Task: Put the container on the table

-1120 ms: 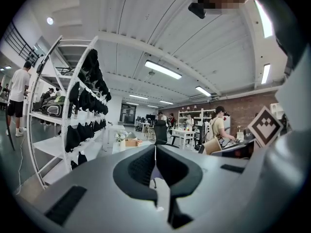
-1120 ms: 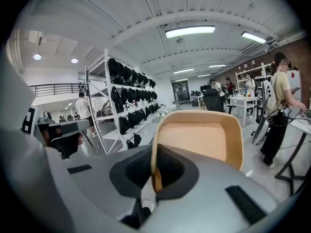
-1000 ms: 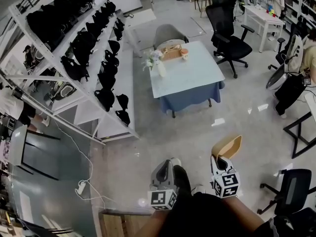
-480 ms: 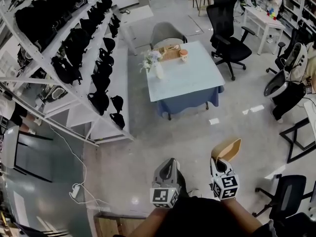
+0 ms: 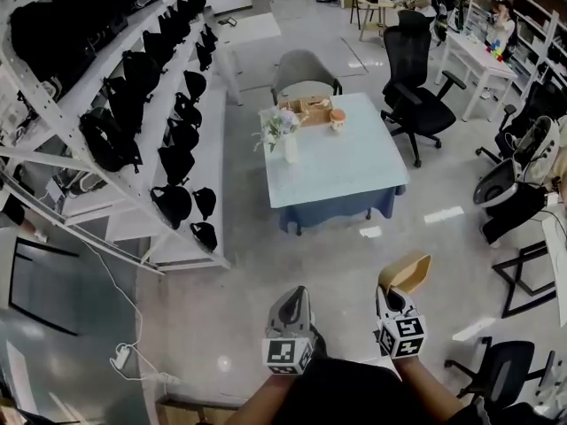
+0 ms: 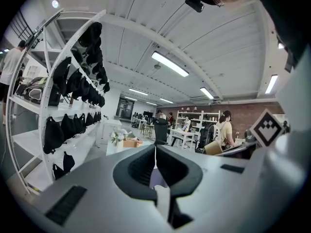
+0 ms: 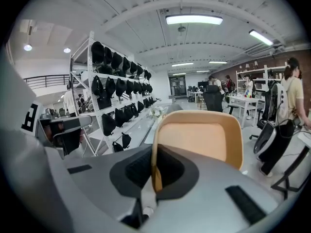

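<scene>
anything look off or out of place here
Nothing spilled or damaged. The only oddity: the container hangs tilted over the floor, pinched by one wall in the right gripper, well short of the table.

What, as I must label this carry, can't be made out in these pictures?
- Container far side: right gripper view shows one tan face only; the right gripper covers its lower edge.
- Small things on the table: too small in head view.
- Person's hands: head view, hidden under the left gripper and right gripper.
</scene>
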Available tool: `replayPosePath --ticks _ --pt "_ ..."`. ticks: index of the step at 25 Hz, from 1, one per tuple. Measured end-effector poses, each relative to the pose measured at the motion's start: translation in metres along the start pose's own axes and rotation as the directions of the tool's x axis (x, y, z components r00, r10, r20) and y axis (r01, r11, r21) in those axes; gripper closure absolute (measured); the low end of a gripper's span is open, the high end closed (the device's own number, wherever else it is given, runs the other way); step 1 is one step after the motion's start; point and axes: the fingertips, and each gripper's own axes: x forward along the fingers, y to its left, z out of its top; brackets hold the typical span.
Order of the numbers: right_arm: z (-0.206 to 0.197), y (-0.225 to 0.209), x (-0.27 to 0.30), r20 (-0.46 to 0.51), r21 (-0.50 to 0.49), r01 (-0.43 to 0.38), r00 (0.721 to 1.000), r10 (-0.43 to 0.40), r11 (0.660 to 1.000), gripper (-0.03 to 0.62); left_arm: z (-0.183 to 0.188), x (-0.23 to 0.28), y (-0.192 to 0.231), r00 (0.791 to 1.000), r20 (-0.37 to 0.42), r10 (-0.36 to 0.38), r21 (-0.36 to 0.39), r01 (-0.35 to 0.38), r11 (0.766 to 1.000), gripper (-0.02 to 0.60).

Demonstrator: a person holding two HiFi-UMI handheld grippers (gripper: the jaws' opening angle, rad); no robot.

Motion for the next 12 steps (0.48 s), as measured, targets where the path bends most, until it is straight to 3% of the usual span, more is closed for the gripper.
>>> replayPosePath --ticks 12 --pt "0.068 0.022 0.115 -0.027 -0.023 0.016 1.000 -0.017 1.000 0.591 0.038 0.099 0.093 0.998 0.003 -0.058 -0.023 0.058 0.998 0.572"
